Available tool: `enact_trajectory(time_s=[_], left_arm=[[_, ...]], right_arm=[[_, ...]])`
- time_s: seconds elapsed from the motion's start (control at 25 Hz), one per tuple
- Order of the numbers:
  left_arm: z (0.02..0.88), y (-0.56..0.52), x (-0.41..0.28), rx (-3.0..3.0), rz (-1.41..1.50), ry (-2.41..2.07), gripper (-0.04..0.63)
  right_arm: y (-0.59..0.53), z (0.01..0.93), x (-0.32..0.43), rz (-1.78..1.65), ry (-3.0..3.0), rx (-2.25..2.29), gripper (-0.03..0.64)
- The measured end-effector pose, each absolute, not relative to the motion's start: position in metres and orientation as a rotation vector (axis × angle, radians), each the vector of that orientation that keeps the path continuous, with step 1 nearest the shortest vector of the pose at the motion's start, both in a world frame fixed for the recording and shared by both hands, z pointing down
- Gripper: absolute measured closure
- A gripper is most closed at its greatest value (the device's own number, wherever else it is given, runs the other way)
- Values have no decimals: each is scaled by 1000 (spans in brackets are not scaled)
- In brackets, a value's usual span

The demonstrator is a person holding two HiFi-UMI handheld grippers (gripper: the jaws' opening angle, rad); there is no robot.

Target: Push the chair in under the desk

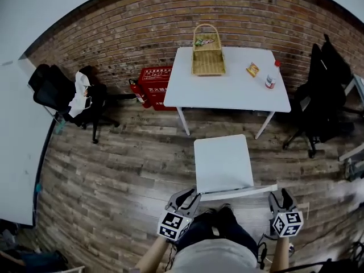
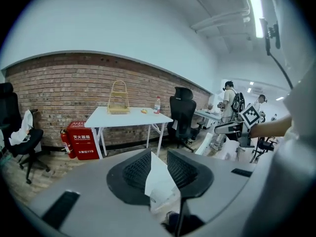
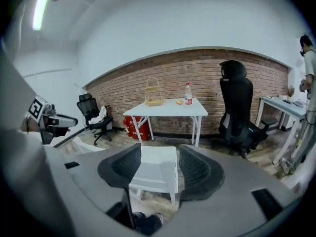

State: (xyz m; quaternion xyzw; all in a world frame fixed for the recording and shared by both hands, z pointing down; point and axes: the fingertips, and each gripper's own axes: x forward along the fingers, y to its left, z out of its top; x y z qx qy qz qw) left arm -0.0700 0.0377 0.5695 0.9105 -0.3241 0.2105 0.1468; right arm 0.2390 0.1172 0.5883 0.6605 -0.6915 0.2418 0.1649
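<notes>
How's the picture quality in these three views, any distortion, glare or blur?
Head view: strong fisheye bows the brick wall into an arc, lighting even. Left gripper view: the ceiling light flares at top right. Right gripper view: dark vignette at the corners, white chair looks fairly sharp.

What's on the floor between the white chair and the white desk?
Nothing. In the head view, only bare wooden floor separates the chair from the desk.
</notes>
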Motion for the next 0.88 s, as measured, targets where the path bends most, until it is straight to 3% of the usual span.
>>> enact_trajectory(time_s=[0.36, 0.52, 0.88], left_arm=[[577, 51, -52, 2672, 626, -874, 411], [588, 56, -52, 2642, 635, -850, 337], [617, 65, -48, 2592, 738, -849, 281]], right_arm=[[110, 611, 251, 600, -2178, 1487, 357], [113, 620, 244, 630, -2263, 1311, 309], [114, 642, 238, 574, -2233, 1118, 285]])
